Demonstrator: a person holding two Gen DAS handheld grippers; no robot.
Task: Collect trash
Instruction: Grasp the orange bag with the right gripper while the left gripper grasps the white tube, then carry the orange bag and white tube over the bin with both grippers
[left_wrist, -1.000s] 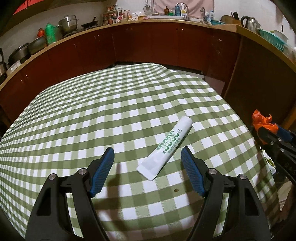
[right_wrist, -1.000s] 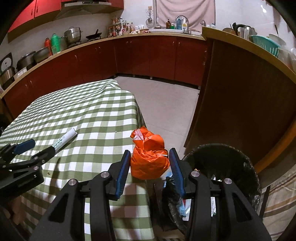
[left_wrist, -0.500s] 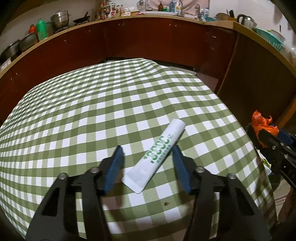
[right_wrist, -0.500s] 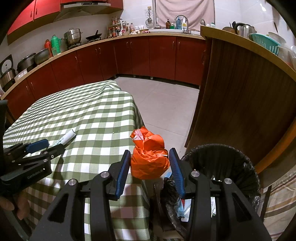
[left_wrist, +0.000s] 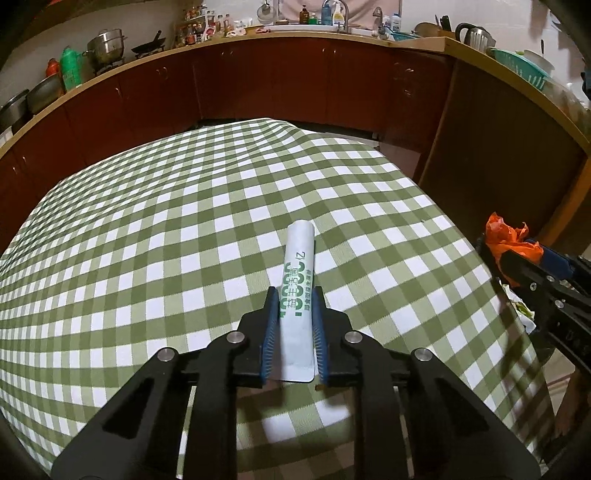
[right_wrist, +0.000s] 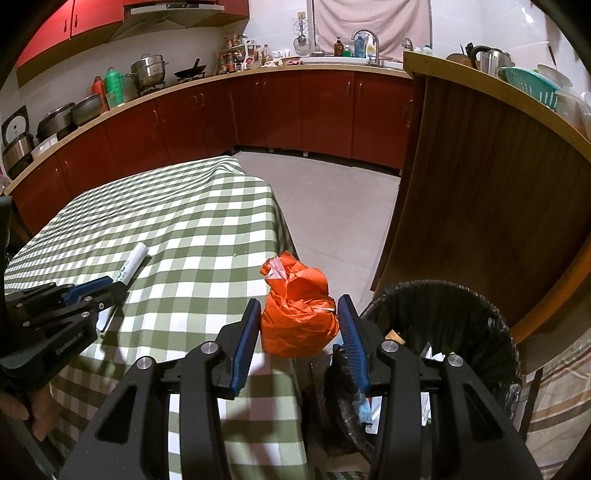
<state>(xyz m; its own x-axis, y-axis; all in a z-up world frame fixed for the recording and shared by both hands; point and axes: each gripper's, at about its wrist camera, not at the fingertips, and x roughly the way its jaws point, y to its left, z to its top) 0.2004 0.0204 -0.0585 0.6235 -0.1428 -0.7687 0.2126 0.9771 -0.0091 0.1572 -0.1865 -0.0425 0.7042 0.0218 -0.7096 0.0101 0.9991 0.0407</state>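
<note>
A white tube with green print (left_wrist: 300, 251) lies on the green checked tablecloth (left_wrist: 147, 240). My left gripper (left_wrist: 294, 295) has its jaws closing on the tube's lower half, and both blue pads touch its sides. In the right wrist view the tube (right_wrist: 135, 258) sticks out beyond the left gripper (right_wrist: 107, 286). My right gripper (right_wrist: 299, 302) is shut on a crumpled orange plastic bag (right_wrist: 299, 325) and holds it over the table's right edge, just left of a bin with a black liner (right_wrist: 461, 295). That bag (left_wrist: 502, 229) also shows at the right of the left wrist view.
The bin holds paper scraps and stands on the floor between the table and a brown wooden counter (right_wrist: 480, 184). Red-brown cabinets (left_wrist: 258, 85) with pots and bottles on top ring the room. Grey tiled floor (right_wrist: 332, 206) lies beyond the table.
My left gripper's jaws have come together from wide apart onto the tube, which now points straight ahead between them. The right gripper and its orange bag have kept still.
</note>
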